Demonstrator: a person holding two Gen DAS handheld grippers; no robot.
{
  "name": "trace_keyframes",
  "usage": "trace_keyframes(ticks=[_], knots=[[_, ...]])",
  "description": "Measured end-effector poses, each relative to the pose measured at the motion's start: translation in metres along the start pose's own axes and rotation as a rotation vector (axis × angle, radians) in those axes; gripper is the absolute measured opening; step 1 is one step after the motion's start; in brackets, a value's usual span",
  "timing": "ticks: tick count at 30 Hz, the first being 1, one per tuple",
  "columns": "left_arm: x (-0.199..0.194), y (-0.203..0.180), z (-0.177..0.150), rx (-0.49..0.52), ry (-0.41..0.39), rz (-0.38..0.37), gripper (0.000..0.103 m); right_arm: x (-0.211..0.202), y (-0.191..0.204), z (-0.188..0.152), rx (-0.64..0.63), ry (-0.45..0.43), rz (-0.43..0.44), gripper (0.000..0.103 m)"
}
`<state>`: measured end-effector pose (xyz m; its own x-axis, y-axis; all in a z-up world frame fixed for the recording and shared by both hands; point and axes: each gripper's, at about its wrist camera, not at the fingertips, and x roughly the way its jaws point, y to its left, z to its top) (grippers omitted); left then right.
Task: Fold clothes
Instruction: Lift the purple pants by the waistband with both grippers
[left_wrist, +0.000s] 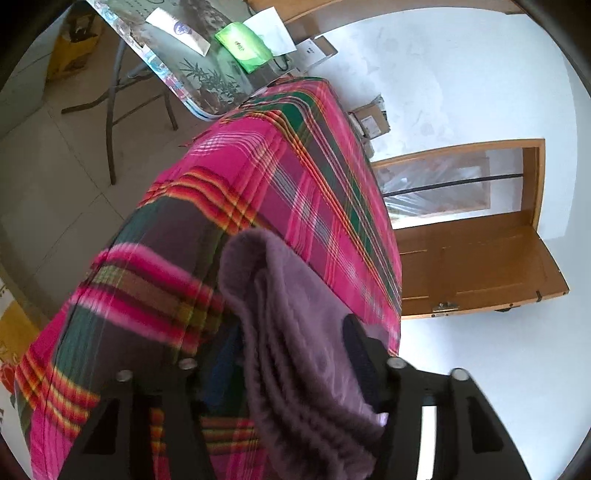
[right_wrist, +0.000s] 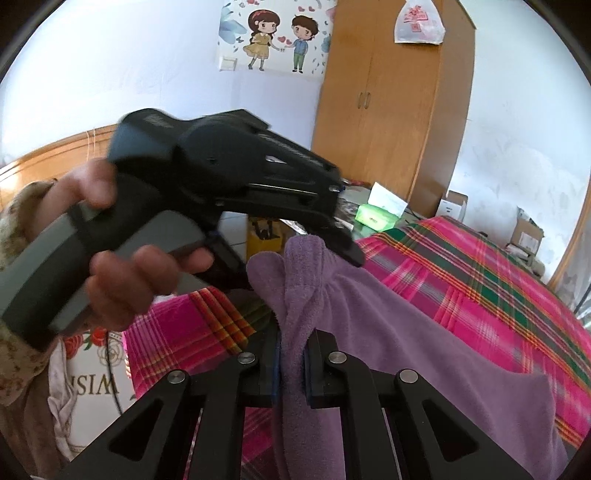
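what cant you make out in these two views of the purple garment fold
- Left wrist view: the purple garment fills the left hand-held gripper, hiding whether its pads press it.
- Right wrist view: the garment's lower part is cut off by the frame edge beyond the right hand-held gripper.
- Right wrist view: the hand is motion-blurred.
- Green pack: print too small.
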<state>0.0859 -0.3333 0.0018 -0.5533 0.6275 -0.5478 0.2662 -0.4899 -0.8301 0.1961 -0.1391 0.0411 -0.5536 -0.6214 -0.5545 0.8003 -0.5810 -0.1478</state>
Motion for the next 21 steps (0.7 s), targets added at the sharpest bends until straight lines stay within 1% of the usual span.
trace_keyframes(ticks=[2, 3, 5, 6, 7, 8, 9, 13, 19, 21], knots=[[0.003, 0.0, 0.004, -0.001, 0.01, 0.004, 0.045, 0.0, -0.002, 0.0, 0.005, 0.0, 0.004, 0.009], [0.004, 0.002, 0.006, -0.005, 0.015, 0.007, 0.045, 0.001, -0.003, 0.0, 0.007, 0.0, 0.007, 0.009], [0.007, 0.006, 0.009, -0.021, 0.031, 0.006, 0.037, 0.002, -0.004, 0.0, 0.009, 0.005, 0.011, 0.009], [0.008, 0.008, 0.01, -0.026, 0.038, 0.006, 0.035, 0.003, -0.004, 0.001, 0.008, 0.007, 0.013, 0.009], [0.007, 0.008, 0.011, -0.024, 0.036, 0.009, 0.032, 0.005, -0.004, 0.001, 0.007, 0.012, 0.015, 0.009], [0.007, 0.009, 0.011, -0.022, 0.034, 0.013, 0.025, 0.007, -0.004, 0.001, 0.004, 0.018, 0.015, 0.009], [0.006, 0.009, 0.011, -0.021, 0.032, 0.016, 0.021, 0.009, -0.003, 0.001, 0.001, 0.022, 0.013, 0.009], [0.006, 0.009, 0.011, 0.004, 0.027, 0.042, 0.015, 0.014, 0.001, 0.001, -0.009, 0.042, 0.006, 0.009], [-0.004, -0.002, 0.011, 0.108, -0.013, 0.093, 0.012, 0.02, 0.006, 0.005, -0.026, 0.054, 0.002, 0.009], [-0.006, -0.004, 0.011, 0.128, -0.022, 0.1, 0.011, 0.023, 0.009, 0.007, -0.04, 0.057, 0.001, 0.008]])
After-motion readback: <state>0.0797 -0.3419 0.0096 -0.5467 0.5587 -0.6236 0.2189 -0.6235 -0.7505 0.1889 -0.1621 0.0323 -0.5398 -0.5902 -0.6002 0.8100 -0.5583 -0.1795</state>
